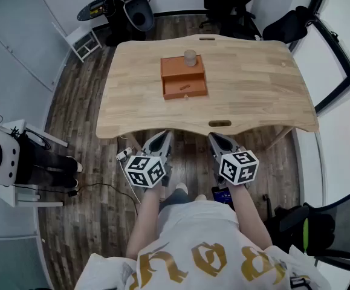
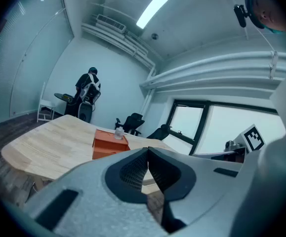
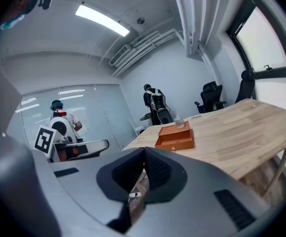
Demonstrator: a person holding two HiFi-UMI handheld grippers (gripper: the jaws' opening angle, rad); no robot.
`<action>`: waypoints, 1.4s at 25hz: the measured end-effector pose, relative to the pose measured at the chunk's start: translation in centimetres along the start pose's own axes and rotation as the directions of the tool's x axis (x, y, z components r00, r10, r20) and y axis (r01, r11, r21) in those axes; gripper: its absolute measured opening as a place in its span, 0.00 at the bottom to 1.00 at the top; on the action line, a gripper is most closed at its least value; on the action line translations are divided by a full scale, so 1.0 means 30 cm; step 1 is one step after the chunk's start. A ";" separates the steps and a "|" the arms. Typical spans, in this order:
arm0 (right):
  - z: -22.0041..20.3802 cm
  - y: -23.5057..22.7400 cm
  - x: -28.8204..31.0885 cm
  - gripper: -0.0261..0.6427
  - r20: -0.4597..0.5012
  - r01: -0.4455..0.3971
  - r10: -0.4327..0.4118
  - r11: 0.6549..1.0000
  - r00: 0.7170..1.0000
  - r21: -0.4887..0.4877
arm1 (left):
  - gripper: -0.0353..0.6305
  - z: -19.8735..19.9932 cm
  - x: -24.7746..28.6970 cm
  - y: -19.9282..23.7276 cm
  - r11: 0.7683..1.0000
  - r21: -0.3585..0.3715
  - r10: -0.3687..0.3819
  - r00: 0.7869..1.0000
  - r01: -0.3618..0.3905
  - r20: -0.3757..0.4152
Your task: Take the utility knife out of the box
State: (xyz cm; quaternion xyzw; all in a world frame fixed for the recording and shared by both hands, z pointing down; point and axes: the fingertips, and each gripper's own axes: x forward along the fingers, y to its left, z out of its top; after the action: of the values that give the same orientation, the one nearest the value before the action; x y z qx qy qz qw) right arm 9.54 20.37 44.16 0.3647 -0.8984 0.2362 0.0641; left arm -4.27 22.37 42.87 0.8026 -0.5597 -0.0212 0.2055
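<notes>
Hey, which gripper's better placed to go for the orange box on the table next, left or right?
Left, but only marginally. The left gripper and the right gripper are both shut, empty and short of the table's near edge. The orange box sits slightly closer to the left one's line.

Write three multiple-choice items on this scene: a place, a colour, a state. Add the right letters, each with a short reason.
1. Where does the small clear jar stand?
A. on the floor
B. on top of the box
C. on a chair

2. What colour is the box?
A. orange
B. blue
C. white

3. How are the left gripper's jaws?
A. wide apart
B. shut on a knife
C. shut, empty

1 B: the jar rests on the box's top.
2 A: it shows orange on the wooden table.
3 C: its jaws meet, nothing between.
</notes>
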 end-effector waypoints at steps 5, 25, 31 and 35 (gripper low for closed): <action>-0.001 -0.002 -0.021 0.06 0.003 0.005 -0.005 1.000 1.000 -0.006 | 0.07 0.010 -0.006 -0.005 0.999 -0.024 -0.028 0.999 0.028 0.021; 0.027 0.006 -0.036 0.06 0.026 -0.049 0.049 0.999 0.998 0.016 | 0.07 0.029 -0.012 -0.047 0.999 0.033 0.002 0.999 -0.003 0.034; 0.042 -0.044 0.020 0.06 0.018 -0.048 0.048 0.999 0.999 0.013 | 0.07 0.073 0.030 -0.011 0.994 0.095 0.043 0.996 -0.050 0.074; 0.072 -0.091 0.079 0.06 0.008 -0.038 0.038 0.999 0.999 0.001 | 0.07 0.108 0.099 0.028 0.993 0.106 0.044 0.995 -0.053 0.088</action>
State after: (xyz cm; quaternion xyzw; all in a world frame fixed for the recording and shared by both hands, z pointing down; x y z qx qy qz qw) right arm 9.83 16.18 43.98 0.3486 -0.9053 0.2362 0.0557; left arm -4.76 18.44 40.77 0.7971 -0.5875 -0.0199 0.1380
